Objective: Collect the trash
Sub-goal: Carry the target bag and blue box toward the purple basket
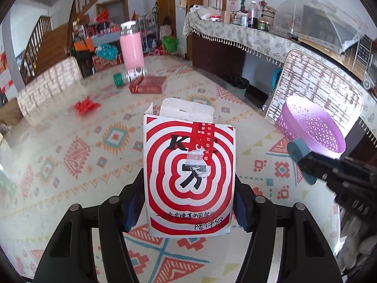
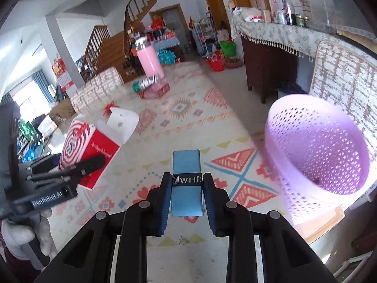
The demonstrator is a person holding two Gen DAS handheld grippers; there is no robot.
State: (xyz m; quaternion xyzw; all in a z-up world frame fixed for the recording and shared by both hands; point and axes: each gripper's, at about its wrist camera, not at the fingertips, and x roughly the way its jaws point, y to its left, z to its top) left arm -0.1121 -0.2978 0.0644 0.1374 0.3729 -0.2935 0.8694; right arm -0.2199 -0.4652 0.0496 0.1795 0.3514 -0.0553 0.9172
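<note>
My left gripper [image 1: 188, 202] is shut on a red-and-white KFC paper box [image 1: 189, 174], held upright above the patterned tablecloth [image 1: 77, 155]; the box with its open flap also shows at the left of the right wrist view [image 2: 90, 148]. My right gripper [image 2: 186, 188] is shut on a blue roll [image 2: 186, 179] with a black band. It appears at the right of the left wrist view [image 1: 297, 147], close to a purple perforated basket [image 1: 313, 127]. The basket [image 2: 315, 151] stands to the right of my right gripper.
At the far end of the table are a pink bottle [image 1: 131, 47], a lying bottle with a green cap [image 1: 128, 76], a red flat box [image 1: 148, 85] and a red crumpled wrapper [image 1: 86, 105]. Chair backs [image 1: 313, 87] stand right and left. A sideboard [image 1: 247, 35] lies behind.
</note>
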